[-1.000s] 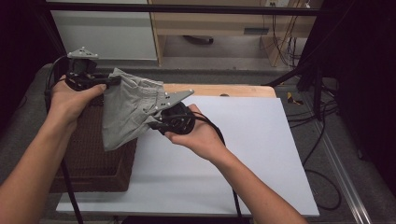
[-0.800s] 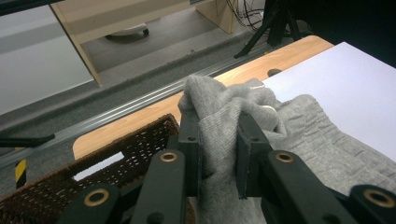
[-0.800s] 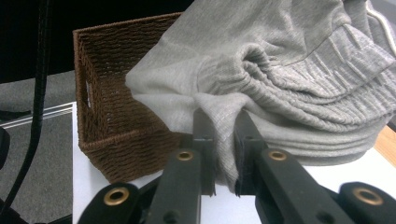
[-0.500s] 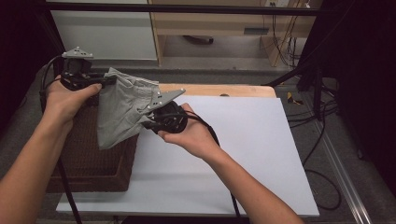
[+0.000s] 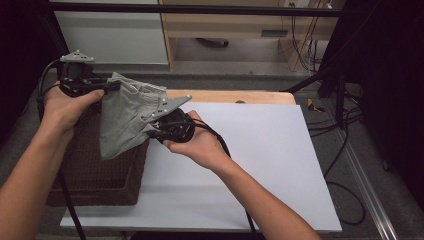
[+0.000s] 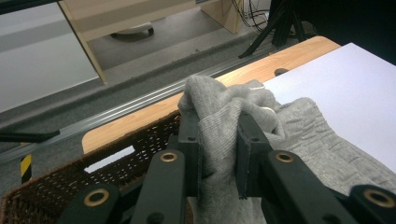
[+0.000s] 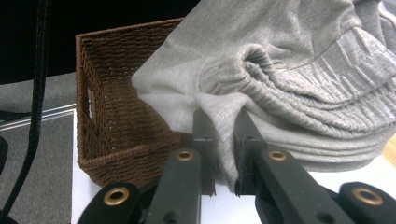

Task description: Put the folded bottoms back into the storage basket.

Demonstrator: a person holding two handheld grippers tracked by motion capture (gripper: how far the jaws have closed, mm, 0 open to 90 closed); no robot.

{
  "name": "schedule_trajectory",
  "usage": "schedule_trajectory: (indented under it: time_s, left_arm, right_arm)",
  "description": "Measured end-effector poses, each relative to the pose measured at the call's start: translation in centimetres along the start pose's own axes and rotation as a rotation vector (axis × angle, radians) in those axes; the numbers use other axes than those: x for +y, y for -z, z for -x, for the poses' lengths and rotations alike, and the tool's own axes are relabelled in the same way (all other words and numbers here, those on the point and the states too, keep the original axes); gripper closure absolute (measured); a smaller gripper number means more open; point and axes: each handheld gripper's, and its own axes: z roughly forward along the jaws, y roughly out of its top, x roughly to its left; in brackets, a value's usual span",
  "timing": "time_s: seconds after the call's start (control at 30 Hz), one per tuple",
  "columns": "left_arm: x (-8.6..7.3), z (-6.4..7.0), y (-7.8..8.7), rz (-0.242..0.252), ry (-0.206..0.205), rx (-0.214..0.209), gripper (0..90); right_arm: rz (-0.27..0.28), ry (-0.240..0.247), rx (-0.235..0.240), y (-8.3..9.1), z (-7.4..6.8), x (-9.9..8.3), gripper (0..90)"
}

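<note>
Both hands are up over the left side of the table, and a grey garment (image 5: pixel 127 117) is hanging between them — it looks like a pair of knit shorts with a gathered, ribbed waistband, though the fabric is too bunched to be sure. The left gripper (image 5: pixel 107 89) is pinching the garment's upper edge, and in the left gripper view the two black jaws are pressing in on a fold of grey knit (image 6: pixel 219 135) from either side, fabric bulging above them. The right gripper (image 5: pixel 156 131) is clamping the cloth lower down and nearer the table's middle; in the right gripper view its jaws are squeezing a thin pleat of the cloth (image 7: pixel 225 140) just under the ribbed band, so both tongs are closed on the garment.

The cloth is draping down from the two grips, its lower corner dangling over the near-right part of a dark brown woven basket (image 5: pixel 85 170). The basket is sitting at the left edge of the table, partly on a large white sheet (image 5: pixel 250 165) that is covering most of the wooden tabletop (image 5: pixel 235 96) — a strip of bare wood is showing along the far side. In the right gripper view the basket's rim and a handle slot (image 7: pixel 89 105) are showing behind the hanging fabric.
</note>
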Motion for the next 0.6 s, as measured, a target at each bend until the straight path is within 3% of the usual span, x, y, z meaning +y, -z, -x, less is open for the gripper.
schedule_trajectory:
  time_s: [0.6]
  left_arm:
    - [-0.4,-0.5,0.2,-0.003,0.007,0.017,75.6]
  right_arm:
    - [0.008,0.003,0.01,-1.2,-0.3,0.1,83.1]
